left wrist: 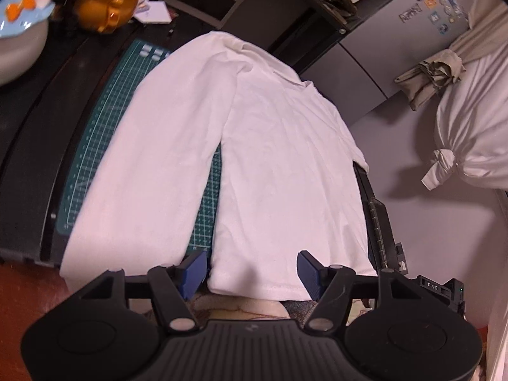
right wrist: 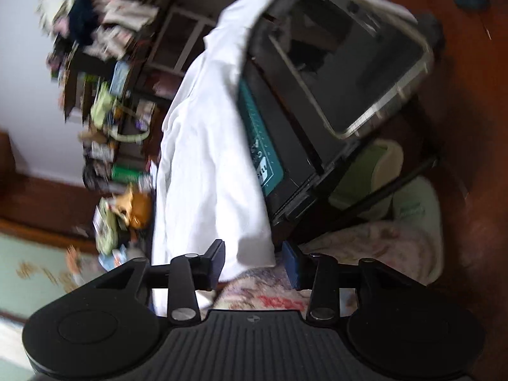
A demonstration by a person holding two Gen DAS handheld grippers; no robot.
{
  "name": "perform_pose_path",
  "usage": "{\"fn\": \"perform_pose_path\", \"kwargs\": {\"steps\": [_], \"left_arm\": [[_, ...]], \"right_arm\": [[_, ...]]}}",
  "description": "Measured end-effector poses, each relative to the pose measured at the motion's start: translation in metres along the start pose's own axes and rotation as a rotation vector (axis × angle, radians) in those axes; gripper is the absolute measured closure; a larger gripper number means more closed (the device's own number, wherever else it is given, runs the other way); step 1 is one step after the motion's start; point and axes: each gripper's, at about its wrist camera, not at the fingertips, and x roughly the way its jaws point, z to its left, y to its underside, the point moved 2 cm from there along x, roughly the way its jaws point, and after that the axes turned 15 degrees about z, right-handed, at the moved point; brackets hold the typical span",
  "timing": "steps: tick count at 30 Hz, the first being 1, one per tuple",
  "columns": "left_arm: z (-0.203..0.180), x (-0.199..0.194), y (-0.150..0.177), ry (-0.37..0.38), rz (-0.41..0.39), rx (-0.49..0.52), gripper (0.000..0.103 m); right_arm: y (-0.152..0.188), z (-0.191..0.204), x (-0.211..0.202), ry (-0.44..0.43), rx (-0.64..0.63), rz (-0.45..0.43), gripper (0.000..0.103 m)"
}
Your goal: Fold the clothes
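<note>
The white cotton long-sleeved shirt [left wrist: 254,146] lies spread over the green gridded cutting mat [left wrist: 95,146] on the dark surface [left wrist: 28,158], its hem hanging past the near edge. The left hand-held gripper [left wrist: 250,270] straddles that hem, released, pads clear of cloth. The right hand-held gripper [right wrist: 254,262] has a hanging corner of the shirt between its jaws, which are apart and not pressing. Closing on too little cloth could let it slip; uneven pulls might drag the shirt off the mat.
</note>
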Motion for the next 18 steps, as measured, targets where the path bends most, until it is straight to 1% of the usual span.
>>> {"fn": "perform_pose_path", "kwargs": {"steps": [1,2,6,8,9,10,11,12,13,15,18], "left_arm": [[0.0,0.002,-0.001,-0.002,0.004,-0.002,0.041],[0.0,0.004,-0.001,-0.005,0.008,-0.003,0.041],[-0.006,0.02,-0.004,-0.067,0.033,0.041,0.042],[-0.007,0.028,-0.005,-0.107,0.038,0.055,0.048],[-0.008,0.028,-0.005,-0.13,0.042,0.068,0.048],[-0.009,0.028,-0.005,-0.152,0.045,0.08,0.063],[-0.007,0.025,-0.005,-0.158,0.043,0.079,0.093],[-0.006,0.022,-0.005,-0.164,0.04,0.079,0.101],[-0.004,0.019,-0.006,-0.168,0.035,0.077,0.101],[0.004,-0.003,-0.009,-0.131,-0.029,0.031,0.101],[0.017,-0.035,-0.013,-0.075,-0.125,-0.039,0.101]], "right_arm": [[0.001,0.003,0.001,0.007,-0.009,-0.002,0.096],[0.002,0.008,0.0,0.033,-0.031,-0.013,0.096],[0.003,0.019,-0.008,0.06,-0.077,-0.042,0.096],[0.004,0.026,-0.014,0.072,-0.112,-0.054,0.096],[0.004,0.029,-0.015,0.071,-0.119,-0.056,0.096],[0.004,0.031,-0.016,0.072,-0.127,-0.057,0.096],[0.004,0.035,-0.018,0.08,-0.141,-0.057,0.096],[0.005,0.039,-0.02,0.096,-0.163,-0.063,0.096],[0.006,0.043,-0.021,0.113,-0.185,-0.068,0.096],[0.008,0.058,-0.022,0.164,-0.255,-0.082,0.096],[0.015,0.093,-0.019,0.253,-0.422,-0.107,0.096]]}}
